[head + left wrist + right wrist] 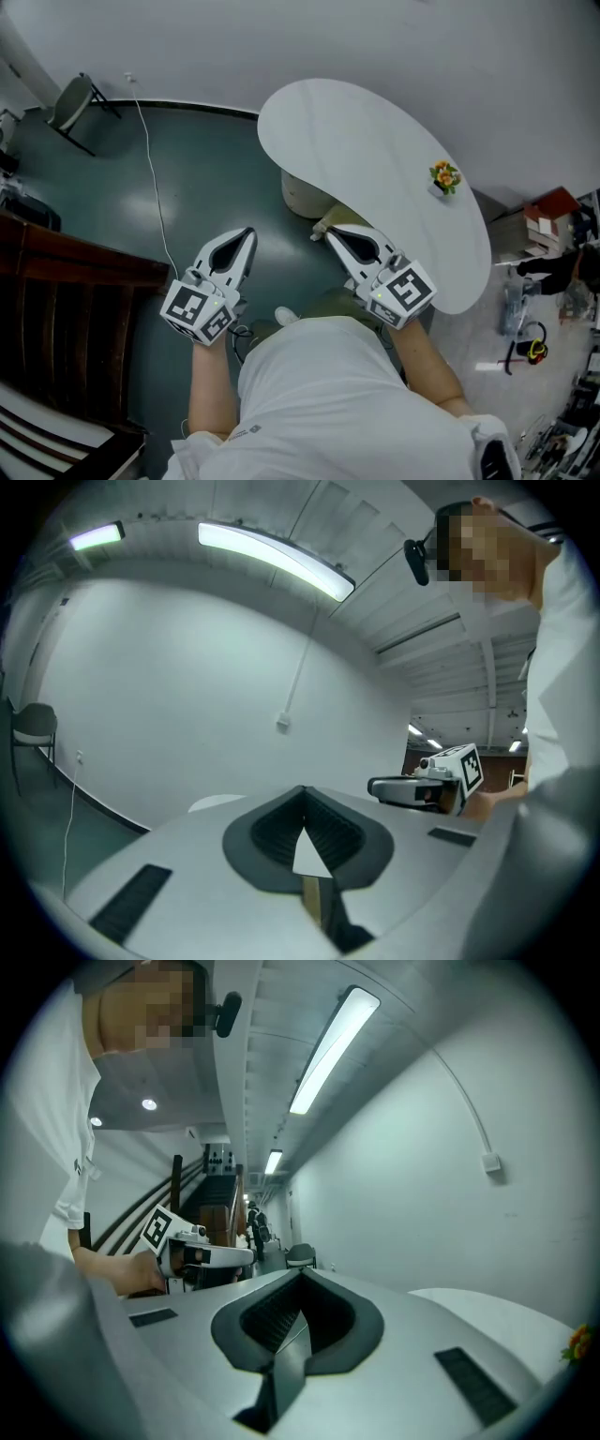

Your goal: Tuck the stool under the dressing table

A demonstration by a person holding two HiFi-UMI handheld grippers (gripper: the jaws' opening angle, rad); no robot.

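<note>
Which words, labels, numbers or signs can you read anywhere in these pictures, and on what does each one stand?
No text reads clearly in any view.
Marker cubes: black-and-white square patterns only, no letters or numbers.
Small print on the person's white shirt: too small to read.

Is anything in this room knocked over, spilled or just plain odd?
Nothing is spilled or broken. The stool sits partly under the white table, and the little flower pot stands upright. Only a thin cable trails loose across the floor.

White walls (375,37) meet dark teal floor (112,197) — strip lights (272,555) overhead.
</note>
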